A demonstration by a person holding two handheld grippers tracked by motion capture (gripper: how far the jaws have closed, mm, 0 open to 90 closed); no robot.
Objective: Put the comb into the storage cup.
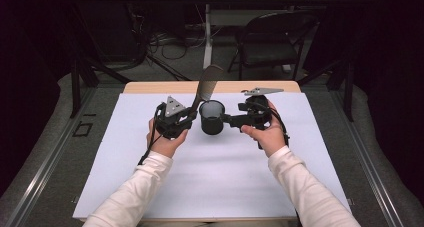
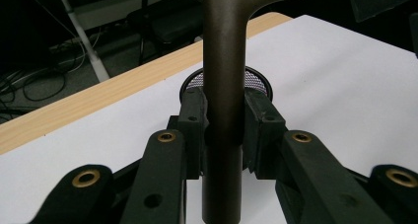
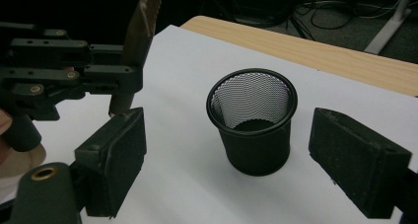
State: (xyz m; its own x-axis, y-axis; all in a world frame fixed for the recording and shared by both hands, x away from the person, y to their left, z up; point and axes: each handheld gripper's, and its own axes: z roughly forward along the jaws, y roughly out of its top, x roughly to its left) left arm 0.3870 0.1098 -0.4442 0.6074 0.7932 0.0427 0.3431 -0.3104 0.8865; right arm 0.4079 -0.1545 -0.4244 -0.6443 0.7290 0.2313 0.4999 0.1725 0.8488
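Step in hand: steadying the black wire-mesh cup [image 1: 212, 118] so the dark brown plastic comb [image 1: 208, 83] can be dropped in. The left tool [image 2: 224, 118] is clenched on the comb's handle, holding it nearly upright just beside the cup on the white sheet covering the desk [image 1: 125, 157]. The right tool [image 3: 227, 157] is released, jaws either side of the cup without contact. Next move, by judgement: close on the cup wall, then lower the comb into its mouth. The right gripper view shows both gaps; the high view leaves them unclear.
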